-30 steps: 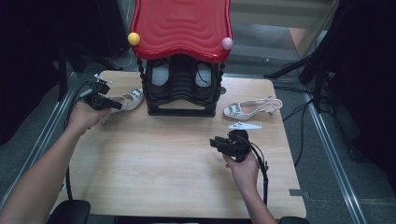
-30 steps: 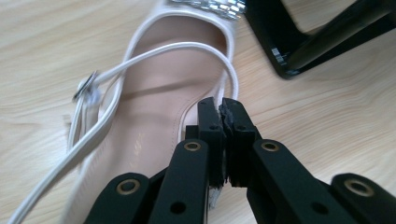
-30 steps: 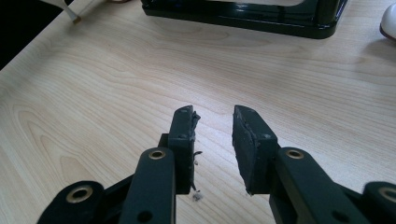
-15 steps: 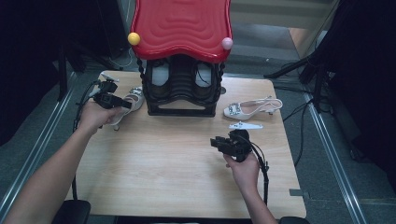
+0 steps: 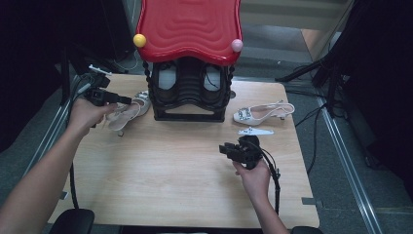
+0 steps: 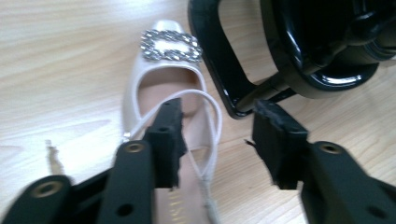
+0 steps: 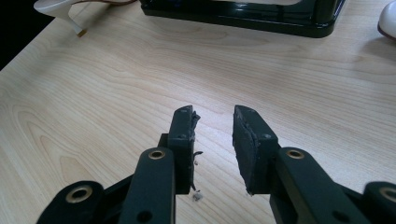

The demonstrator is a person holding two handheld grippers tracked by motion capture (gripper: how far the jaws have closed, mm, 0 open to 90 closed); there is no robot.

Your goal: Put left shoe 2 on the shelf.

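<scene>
A white slingback shoe point(image 5: 127, 113) with a rhinestone buckle point(image 6: 170, 45) lies on the wooden table point(image 5: 165, 165), just left of a black shoe rack point(image 5: 190, 100). My left gripper point(image 5: 127, 101) hovers over its heel end. Its jaws have just been opening, and the thin heel strap point(image 6: 215, 114) loops loosely through the gap of the left gripper point(image 6: 217, 116) without being pinched. A matching shoe point(image 5: 263, 112) lies right of the rack. My right gripper point(image 5: 225, 148) rests low over the table's front right, open, the right gripper point(image 7: 214, 116) holding nothing.
The rack carries a red wavy top point(image 5: 190, 27) with a yellow ball point(image 5: 140, 40) and a pink ball point(image 5: 236, 45), and pale shoes point(image 5: 168, 80) sit inside it. A small flat white piece point(image 5: 255, 131) lies below the right shoe. Bare wood spans the table's middle and front.
The left gripper's jaws have opened and the left hand has lifted a little above the shoe, which now lies free on the table. The right hand has stayed put.
</scene>
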